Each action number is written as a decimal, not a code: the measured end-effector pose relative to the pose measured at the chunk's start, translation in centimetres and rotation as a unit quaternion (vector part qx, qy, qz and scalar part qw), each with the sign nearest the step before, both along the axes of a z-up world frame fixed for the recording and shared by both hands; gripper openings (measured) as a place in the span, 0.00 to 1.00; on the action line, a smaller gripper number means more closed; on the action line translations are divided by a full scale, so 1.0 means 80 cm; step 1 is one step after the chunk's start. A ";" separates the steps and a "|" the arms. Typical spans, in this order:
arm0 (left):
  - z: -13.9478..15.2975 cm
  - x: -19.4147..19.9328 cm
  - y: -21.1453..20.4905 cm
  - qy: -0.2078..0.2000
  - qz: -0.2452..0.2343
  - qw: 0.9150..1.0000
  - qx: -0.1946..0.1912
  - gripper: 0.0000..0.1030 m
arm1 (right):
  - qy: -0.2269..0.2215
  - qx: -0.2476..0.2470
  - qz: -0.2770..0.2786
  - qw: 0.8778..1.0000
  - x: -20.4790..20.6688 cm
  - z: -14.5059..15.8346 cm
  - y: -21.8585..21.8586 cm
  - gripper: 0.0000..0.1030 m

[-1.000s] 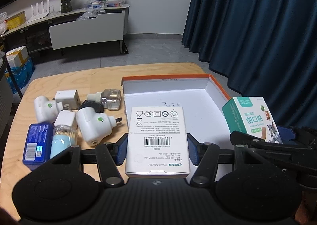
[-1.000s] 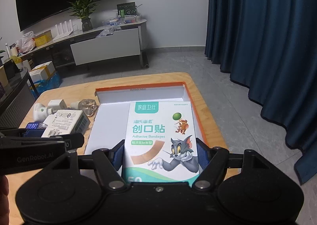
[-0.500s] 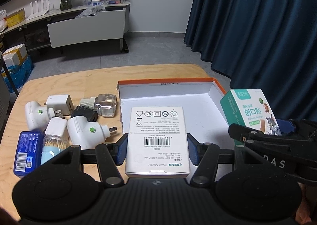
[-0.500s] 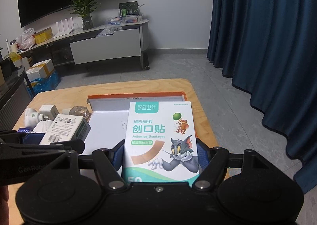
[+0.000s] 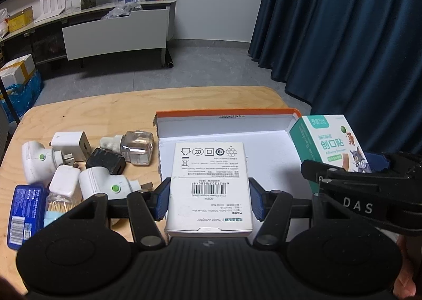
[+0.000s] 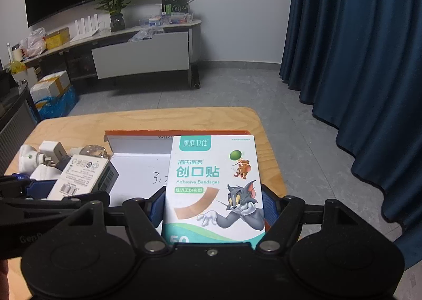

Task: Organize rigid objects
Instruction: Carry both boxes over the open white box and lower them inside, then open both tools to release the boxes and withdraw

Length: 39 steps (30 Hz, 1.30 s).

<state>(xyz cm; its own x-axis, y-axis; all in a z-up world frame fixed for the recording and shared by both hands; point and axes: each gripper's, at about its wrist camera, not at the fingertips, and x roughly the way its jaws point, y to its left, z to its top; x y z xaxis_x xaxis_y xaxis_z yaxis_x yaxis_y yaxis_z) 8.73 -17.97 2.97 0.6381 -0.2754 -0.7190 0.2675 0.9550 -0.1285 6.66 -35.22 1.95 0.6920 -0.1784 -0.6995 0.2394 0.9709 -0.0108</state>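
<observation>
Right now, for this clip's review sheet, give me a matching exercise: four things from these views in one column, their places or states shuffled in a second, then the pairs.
Things:
1. white adapter box
2. bandage box
3. clear bottle
4. blue tin

Places or states:
A. lying on the table left of the tray
B. held by the right gripper
C. at the table's near left edge
D. held by the left gripper

Pairs: 1-D, 2-B, 3-A, 4-C
</observation>
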 end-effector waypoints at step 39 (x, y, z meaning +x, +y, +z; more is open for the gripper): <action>0.007 0.001 -0.001 0.016 0.005 1.000 0.000 0.95 | -0.056 0.020 -0.024 0.998 -0.037 0.025 -0.010 0.85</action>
<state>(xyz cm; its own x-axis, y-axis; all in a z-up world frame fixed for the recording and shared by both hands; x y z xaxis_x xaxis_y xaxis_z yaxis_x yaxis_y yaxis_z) 8.84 -18.02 3.52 0.6177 -0.2704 -0.7384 0.2547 0.9572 -0.1375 3.69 -36.03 3.95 0.7579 -0.1862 -0.6252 0.2829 0.9574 0.0578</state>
